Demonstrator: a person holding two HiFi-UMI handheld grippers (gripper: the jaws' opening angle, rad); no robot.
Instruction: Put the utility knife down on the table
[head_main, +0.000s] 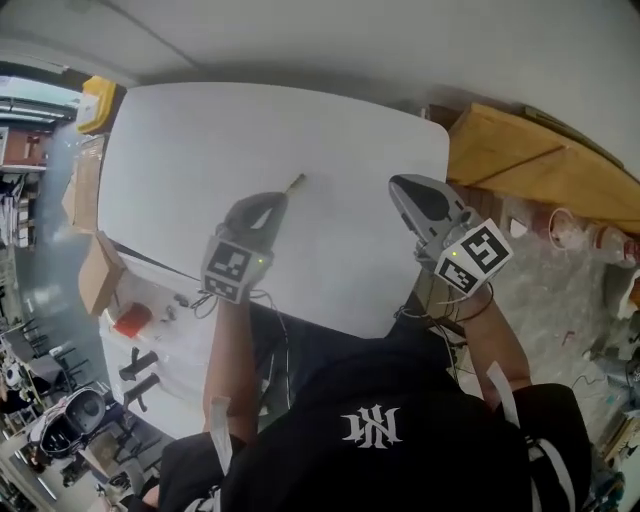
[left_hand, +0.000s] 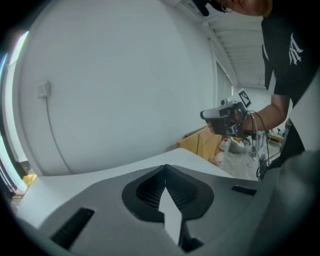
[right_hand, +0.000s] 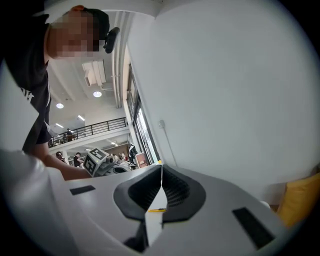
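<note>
The left gripper's (head_main: 277, 198) jaws meet tip to tip and hold nothing. The utility knife (head_main: 295, 183) lies on the white table (head_main: 200, 150) just beyond their tips. The right gripper's (head_main: 396, 183) jaws are likewise closed and empty, well apart from the knife.

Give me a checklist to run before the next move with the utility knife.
1. The utility knife lies flat on the table: ok.
2. The knife sits well in from the table's edges: ok.
3. The left gripper has its jaws together with nothing between them: ok.
4. The right gripper has its jaws together and is empty: ok.
5. The left gripper's tip is clear of the knife: cannot tell, they are very close in the head view.
6. The blade is retracted: cannot tell, too small.
</note>
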